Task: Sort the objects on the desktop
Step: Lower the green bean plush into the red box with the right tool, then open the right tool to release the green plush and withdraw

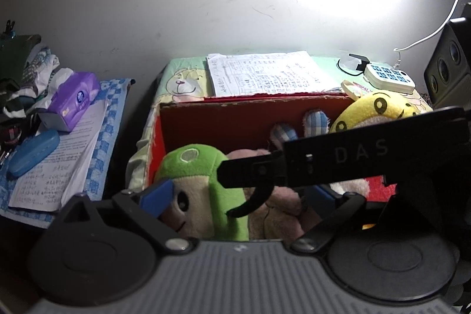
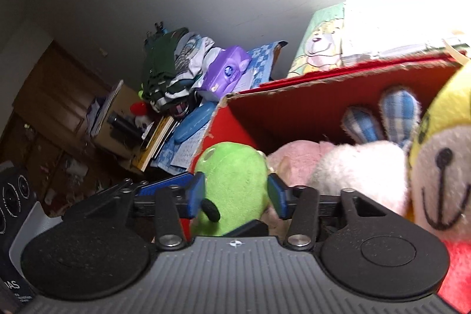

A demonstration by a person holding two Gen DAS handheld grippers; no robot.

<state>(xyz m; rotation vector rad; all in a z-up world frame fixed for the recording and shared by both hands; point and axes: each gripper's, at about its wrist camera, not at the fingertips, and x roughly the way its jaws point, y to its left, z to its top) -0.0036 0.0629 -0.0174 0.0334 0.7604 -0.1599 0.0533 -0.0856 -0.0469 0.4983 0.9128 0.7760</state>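
The right gripper (image 2: 235, 193) clasps the green plush toy (image 2: 232, 181) between its 2 pads, inside the red box (image 2: 294, 108) ahead. The left gripper (image 1: 238, 196) is spread wide, empty, just behind that toy. Best to let go low, clear of neighbouring plush. The box floor is hidden.

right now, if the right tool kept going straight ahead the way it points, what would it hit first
The green plush toy. The right tool already has it between its blue pads, which look pressed on its sides. Beyond it lies the inner wall of the red cardboard box, though depth is hard to judge.
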